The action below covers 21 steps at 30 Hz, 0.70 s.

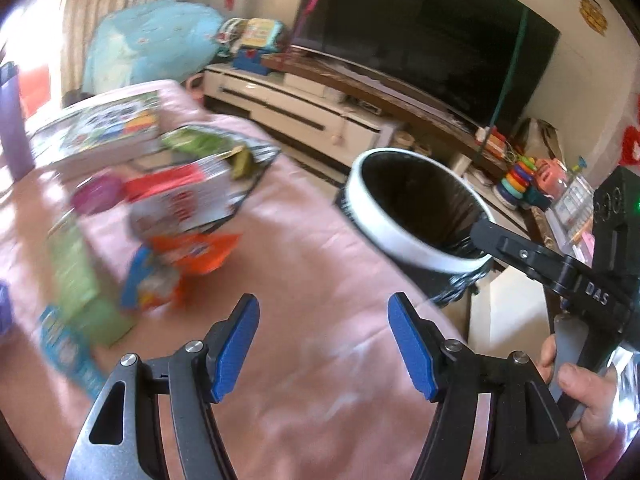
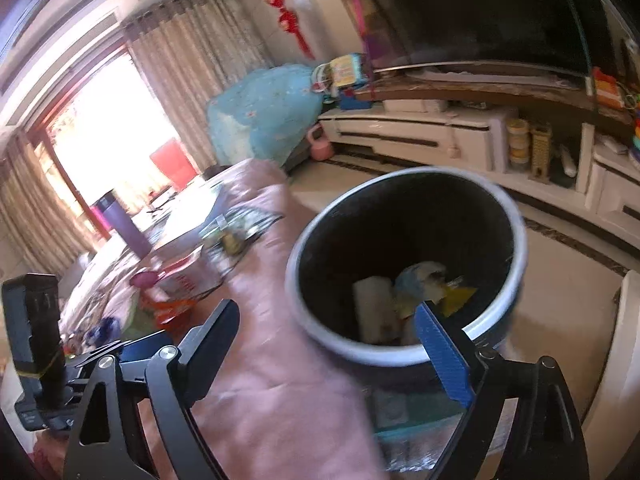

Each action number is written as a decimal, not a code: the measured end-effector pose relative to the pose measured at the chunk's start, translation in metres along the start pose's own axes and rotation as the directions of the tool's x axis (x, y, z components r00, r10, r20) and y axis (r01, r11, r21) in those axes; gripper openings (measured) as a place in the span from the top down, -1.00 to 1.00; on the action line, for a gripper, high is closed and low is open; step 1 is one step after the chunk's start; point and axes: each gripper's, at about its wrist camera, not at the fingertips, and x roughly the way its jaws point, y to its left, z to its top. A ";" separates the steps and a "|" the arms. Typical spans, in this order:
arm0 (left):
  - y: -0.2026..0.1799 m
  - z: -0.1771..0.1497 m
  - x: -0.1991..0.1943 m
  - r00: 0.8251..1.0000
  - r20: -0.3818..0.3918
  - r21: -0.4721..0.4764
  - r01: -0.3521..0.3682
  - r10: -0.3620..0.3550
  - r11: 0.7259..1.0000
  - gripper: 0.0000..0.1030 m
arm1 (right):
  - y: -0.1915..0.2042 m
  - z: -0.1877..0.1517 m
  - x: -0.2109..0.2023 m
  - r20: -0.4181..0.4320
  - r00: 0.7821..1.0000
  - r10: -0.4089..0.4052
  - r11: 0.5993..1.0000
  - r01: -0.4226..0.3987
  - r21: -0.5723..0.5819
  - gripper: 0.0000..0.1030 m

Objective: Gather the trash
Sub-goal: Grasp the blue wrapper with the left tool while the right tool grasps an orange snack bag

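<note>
Both jaws wide, empty; pink tablecloth (image 1: 320, 280) littered; bin (image 2: 404, 264) beside; TV (image 1: 420, 28) behind.

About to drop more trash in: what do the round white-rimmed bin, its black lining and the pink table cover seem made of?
Round white-rimmed bin: likely smooth, glossy plastic, judging by its sheen. Black lining: seemingly thin plastic bag film, crinkled and shiny at the rim. Pink table cover: soft matte cloth that drapes over the edge.

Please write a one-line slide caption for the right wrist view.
Open right gripper above the white-rimmed, black-lined round bin holding crumpled paper trash, beside the pink-clothed table.
</note>
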 end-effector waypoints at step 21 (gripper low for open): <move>0.101 -0.085 -0.135 0.989 0.074 -0.080 -0.120 0.126 0.990 -0.29 | 0.133 -0.054 0.042 -0.119 0.989 0.085 0.990 -0.097 -0.101 -0.76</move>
